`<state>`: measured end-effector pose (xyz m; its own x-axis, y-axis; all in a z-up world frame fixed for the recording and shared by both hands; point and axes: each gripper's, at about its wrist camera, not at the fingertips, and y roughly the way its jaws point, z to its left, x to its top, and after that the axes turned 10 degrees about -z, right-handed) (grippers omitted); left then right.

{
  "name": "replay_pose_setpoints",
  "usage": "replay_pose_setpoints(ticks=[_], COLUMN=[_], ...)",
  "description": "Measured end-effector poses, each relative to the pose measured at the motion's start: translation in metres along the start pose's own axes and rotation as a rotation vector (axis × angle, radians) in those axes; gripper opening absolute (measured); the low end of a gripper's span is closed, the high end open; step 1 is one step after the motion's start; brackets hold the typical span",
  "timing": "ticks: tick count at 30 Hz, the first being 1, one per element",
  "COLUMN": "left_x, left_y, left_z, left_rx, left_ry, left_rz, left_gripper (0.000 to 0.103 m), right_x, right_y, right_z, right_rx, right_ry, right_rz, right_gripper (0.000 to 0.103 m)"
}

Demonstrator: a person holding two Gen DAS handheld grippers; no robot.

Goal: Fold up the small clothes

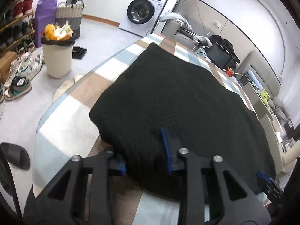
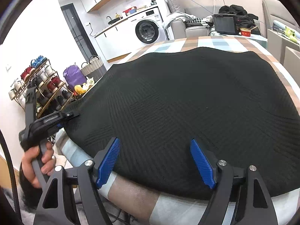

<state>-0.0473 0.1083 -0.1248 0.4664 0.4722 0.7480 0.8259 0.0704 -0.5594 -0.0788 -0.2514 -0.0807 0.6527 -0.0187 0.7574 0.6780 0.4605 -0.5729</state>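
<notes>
A black knitted garment lies spread flat over a checked tablecloth. My left gripper is at the garment's near left corner, and a bunched fold of cloth sits pinched between its blue pads. From the right wrist view, the left gripper grips the garment's left edge, with a hand on its handle. My right gripper stands open over the near hem. Its blue pads are wide apart and rest on the cloth without pinching it.
On the floor to the left are a full waste bin, sneakers, a shoe rack and a dark slipper. A washing machine stands behind. A small black screen and a red bowl sit at the table's far end.
</notes>
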Motion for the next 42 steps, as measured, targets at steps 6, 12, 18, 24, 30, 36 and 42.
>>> replay_pose_setpoints(ticks=[6,12,18,24,30,36,42], left_x=[0.009,0.011,0.04,0.033,-0.058,-0.084,-0.048], left_y=[-0.014,-0.035,-0.055,-0.059,-0.036,-0.045,-0.05], left_z=[0.007,-0.006,-0.075,-0.199,-0.289,-0.274,-0.214], left_rx=[-0.041,-0.055,-0.168,-0.436,-0.722,-0.749,-0.656], left_ry=[0.009,0.039,0.158,0.39,0.635,0.672,0.576], left_rz=[-0.039,-0.077,-0.187,-0.186,0.142,0.189,0.094], left_gripper=[0.015,0.015,0.014,0.012,0.026,0.067,0.074], right_x=[0.002,0.002,0.007,0.019,0.027,0.031,0.039], right_y=[-0.004,-0.006,-0.015,-0.042,-0.077,-0.087,-0.063], right_z=[-0.008,-0.013,-0.02,-0.049,-0.086,-0.098,-0.084], right_rx=[-0.026,-0.043,-0.064,-0.145,-0.266,-0.3,-0.182], right_ry=[0.016,0.029,0.04,0.073,0.12,0.127,0.127], right_rz=[-0.01,-0.012,-0.036,-0.099,-0.151,-0.144,-0.115], right_gripper=[0.079,0.079,0.079,0.079,0.079,0.079,0.079])
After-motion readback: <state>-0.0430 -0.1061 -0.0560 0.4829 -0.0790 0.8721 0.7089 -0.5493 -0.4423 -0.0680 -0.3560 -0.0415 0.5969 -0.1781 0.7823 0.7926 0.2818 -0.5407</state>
